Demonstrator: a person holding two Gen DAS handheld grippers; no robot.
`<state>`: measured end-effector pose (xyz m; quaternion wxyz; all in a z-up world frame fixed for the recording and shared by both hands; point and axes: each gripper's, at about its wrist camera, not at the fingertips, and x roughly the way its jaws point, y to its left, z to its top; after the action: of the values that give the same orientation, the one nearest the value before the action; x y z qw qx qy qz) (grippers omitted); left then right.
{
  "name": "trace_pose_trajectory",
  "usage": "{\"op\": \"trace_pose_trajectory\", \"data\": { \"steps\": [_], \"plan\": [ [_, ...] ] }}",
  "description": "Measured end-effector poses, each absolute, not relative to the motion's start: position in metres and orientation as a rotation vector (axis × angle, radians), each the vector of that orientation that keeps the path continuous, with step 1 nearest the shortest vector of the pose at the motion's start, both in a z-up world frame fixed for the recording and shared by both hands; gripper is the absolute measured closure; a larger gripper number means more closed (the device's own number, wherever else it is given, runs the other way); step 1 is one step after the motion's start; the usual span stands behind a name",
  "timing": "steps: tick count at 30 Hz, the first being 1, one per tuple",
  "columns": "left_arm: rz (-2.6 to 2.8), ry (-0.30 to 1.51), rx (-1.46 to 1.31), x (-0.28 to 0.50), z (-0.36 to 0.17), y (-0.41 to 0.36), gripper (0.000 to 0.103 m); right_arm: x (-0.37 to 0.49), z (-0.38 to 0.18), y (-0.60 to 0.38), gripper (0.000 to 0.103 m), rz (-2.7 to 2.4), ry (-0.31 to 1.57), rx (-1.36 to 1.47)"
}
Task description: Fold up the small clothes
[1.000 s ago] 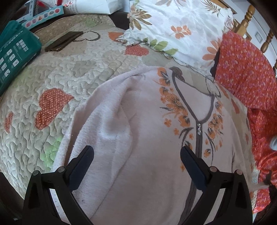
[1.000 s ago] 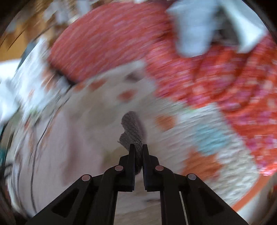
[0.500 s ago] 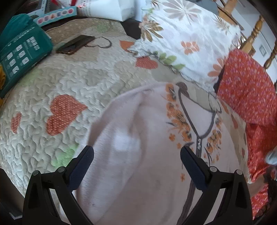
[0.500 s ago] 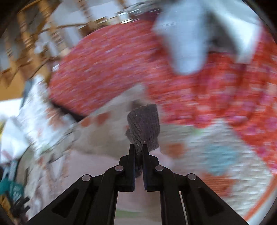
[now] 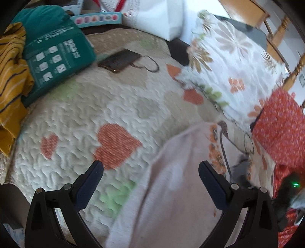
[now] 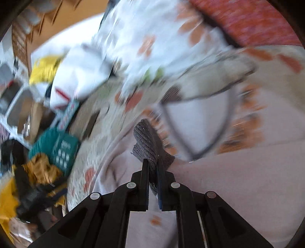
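Observation:
A pale pink top (image 5: 177, 200) with orange flowers and a dark neckline lies on the quilted bedspread (image 5: 80, 122). It also shows in the right wrist view (image 6: 238, 183). My left gripper (image 5: 150, 171) is open and empty above the top's left edge. My right gripper (image 6: 153, 162) is shut on the top's grey ribbed cuff (image 6: 147, 145) and holds it over the top, near the neckline. The right view is blurred by motion.
A floral pillow (image 5: 228, 63) and a red flowered cloth (image 5: 282, 129) lie at the right. A teal box (image 5: 57, 55), a dark phone (image 5: 119, 60), a mustard striped garment (image 5: 11, 82) and a white bag (image 5: 158, 15) sit at the back left.
My right gripper has swung left with the grey cuff, from over the red cloth to over the pink top. My left gripper has drawn back and to the left, off the top.

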<state>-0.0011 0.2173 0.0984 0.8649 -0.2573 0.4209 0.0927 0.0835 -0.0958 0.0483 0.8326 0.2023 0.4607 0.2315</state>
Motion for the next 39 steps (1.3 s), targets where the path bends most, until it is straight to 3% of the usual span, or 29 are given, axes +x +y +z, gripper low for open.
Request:
{"op": "trace_pose_trajectory", "data": {
  "steps": [11,14,15,24,30,33,37,39],
  "plan": [
    [0.185,0.915,-0.542,0.009,0.094,0.222,0.003,0.101,0.018,0.017,0.091,0.616,1.064,0.223],
    [0.185,0.921,-0.542,0.011,0.091,0.222,0.003,0.094,0.02,0.027,0.073,0.722,1.079,0.223],
    [0.185,0.923,-0.541,0.011,0.09,0.221,0.003,0.091,0.024,0.023,0.068,0.737,1.063,0.239],
    [-0.006,0.981,-0.539,0.036,0.065,0.175,0.007,0.074,0.054,-0.083,0.068,0.542,0.968,0.244],
    [-0.125,1.055,-0.446,0.067,0.036,0.111,0.011,0.073,0.034,-0.181,0.068,0.276,1.038,0.193],
    [-0.06,1.095,-0.371,0.079,0.023,0.094,0.01,0.077,0.024,-0.222,0.103,0.196,1.051,0.204],
    [0.005,1.121,-0.312,0.088,0.016,0.085,0.0,0.084,0.022,-0.268,0.103,0.028,1.037,0.24],
    [0.026,1.165,-0.168,0.093,0.01,0.069,0.0,0.086,0.021,-0.277,0.103,0.053,1.045,0.283]
  ]
}}
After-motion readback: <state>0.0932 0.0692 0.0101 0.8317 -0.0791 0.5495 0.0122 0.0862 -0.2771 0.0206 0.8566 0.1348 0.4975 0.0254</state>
